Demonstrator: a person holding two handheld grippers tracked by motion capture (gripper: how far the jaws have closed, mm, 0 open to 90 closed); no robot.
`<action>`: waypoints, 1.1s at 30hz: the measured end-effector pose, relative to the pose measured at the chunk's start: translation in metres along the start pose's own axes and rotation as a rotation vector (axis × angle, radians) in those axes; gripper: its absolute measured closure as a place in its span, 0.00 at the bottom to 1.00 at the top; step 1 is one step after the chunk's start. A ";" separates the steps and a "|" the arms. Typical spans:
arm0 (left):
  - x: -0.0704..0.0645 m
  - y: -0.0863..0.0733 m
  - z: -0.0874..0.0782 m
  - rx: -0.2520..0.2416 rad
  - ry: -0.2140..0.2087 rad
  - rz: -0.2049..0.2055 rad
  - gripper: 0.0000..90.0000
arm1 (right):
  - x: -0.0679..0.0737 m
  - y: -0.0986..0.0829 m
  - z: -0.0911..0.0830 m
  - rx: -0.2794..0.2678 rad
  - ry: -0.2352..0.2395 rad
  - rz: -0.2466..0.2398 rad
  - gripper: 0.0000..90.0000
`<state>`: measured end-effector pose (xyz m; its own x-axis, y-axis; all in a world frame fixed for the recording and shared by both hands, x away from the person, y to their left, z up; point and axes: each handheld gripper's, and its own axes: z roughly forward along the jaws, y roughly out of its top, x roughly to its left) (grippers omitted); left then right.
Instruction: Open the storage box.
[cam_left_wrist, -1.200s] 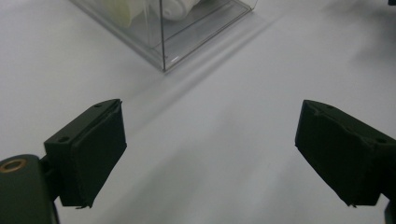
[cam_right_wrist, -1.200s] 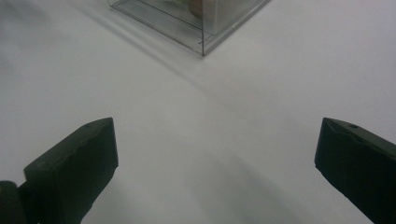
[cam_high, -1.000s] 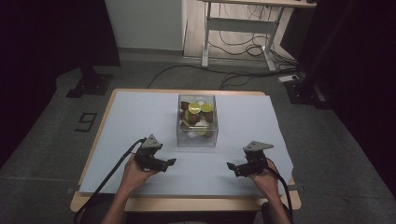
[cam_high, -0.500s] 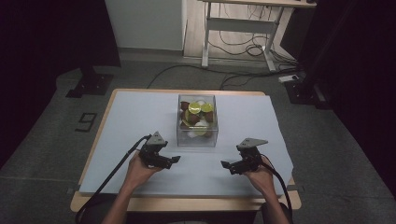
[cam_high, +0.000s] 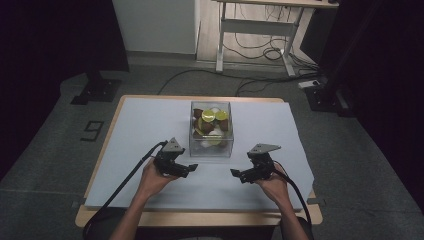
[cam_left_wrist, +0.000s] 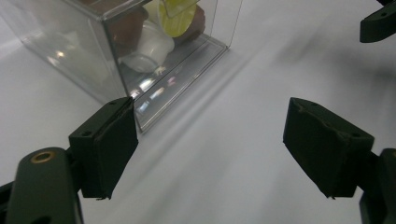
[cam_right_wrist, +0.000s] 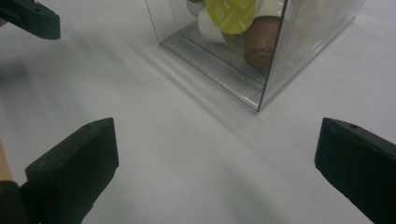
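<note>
Compared with moment before: left gripper (cam_high: 186, 169) and right gripper (cam_high: 239, 174) moved inward and a bit forward, now both just in front of clear square plastic box (cam_high: 211, 129) holding coffee capsules, some with yellow-green lids (cam_high: 208, 116), some brown, some white. Both pairs of jaws spread wide, nothing between them. Likely approach to box starting; no contact yet. Box stands mid-table on pale grey sheet (cam_high: 150, 125) over wooden table (cam_high: 200, 218). Room dark, grey carpet floor (cam_high: 50, 150), cables, desk frame behind.
</note>
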<state>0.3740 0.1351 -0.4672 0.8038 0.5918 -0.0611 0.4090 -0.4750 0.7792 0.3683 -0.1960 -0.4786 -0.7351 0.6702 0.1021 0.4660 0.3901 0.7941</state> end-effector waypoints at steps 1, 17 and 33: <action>0.000 0.002 0.001 0.000 -0.003 0.003 0.20 | 0.000 0.001 0.001 0.001 0.002 0.000 0.00; 0.001 0.015 0.011 -0.016 -0.022 0.007 0.22 | 0.003 0.017 0.012 -0.003 0.018 0.041 0.00; 0.006 0.022 0.021 -0.014 -0.020 -0.001 0.31 | 0.006 0.028 0.020 -0.025 0.017 -0.002 0.22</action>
<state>0.3969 0.1148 -0.4636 0.8115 0.5796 -0.0743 0.4040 -0.4647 0.7879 0.3866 -0.1684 -0.4679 -0.7445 0.6584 0.1104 0.4520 0.3753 0.8092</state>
